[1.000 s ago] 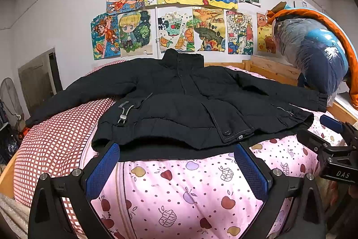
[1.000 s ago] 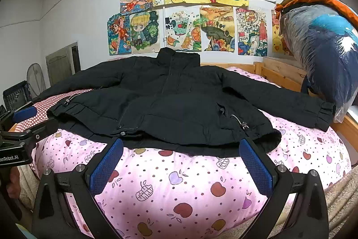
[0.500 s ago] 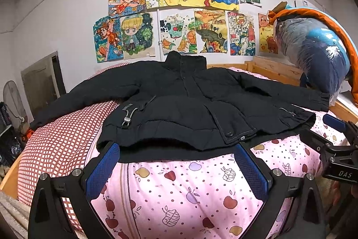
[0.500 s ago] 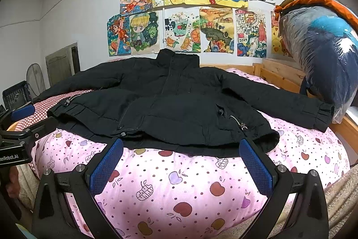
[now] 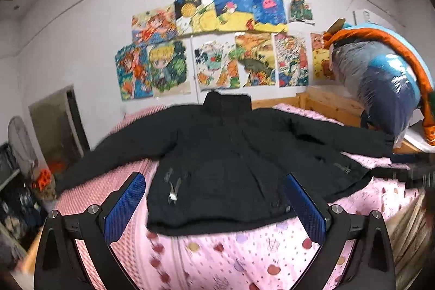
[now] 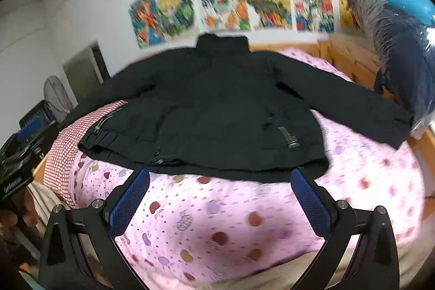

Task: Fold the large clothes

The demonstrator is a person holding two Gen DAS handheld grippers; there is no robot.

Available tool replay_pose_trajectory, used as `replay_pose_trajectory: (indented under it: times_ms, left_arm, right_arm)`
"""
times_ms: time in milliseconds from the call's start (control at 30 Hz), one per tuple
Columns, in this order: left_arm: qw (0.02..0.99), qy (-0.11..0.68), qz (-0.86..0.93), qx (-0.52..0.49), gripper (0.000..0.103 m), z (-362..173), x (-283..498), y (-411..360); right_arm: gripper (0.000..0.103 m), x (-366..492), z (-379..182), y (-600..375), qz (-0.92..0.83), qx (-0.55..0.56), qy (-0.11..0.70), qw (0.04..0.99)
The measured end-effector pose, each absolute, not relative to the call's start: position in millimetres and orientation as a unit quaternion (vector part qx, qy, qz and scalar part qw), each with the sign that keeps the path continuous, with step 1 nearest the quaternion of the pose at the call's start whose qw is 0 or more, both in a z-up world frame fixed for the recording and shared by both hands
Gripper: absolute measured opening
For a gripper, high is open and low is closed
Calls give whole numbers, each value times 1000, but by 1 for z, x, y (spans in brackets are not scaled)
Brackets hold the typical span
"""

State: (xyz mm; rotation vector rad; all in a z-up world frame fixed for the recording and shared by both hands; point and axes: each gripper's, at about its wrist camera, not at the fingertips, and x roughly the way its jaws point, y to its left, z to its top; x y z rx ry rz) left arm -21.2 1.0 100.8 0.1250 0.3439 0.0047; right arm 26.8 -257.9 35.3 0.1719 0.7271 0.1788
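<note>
— Both grippers, left gripper (image 5: 214, 204) and right gripper (image 6: 221, 199), gape, holding nothing?
— Yes. The jacket (image 6: 217, 110) lies flat on the bed (image 6: 244, 222), hem toward its near edge, just ahead; sleeves spread sideways.

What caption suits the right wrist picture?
Open right gripper faces a black jacket spread flat on a pink bedspread.
</note>
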Motion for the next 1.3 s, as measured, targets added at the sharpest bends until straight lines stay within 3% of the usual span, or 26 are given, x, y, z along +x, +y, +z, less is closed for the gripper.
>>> replay_pose_trajectory:
  times_ms: [233,600,1000,1300]
  left_arm:
    - [979,188,10,82,103,161,-2,1]
    - [962,232,34,136,103,195,91,-21]
    - [955,235,-2,183,103,146,213,-46]
    - [934,307,-16,181,103,81,314,-67]
  right_arm:
    - [102,104,113,-313,17,98,440,892]
    - [102,199,176,-265,23,-68,377,923]
    - [102,260,134,-209,18,-185,324,928]
    - [102,301,60,-233,26,-154,367,917]
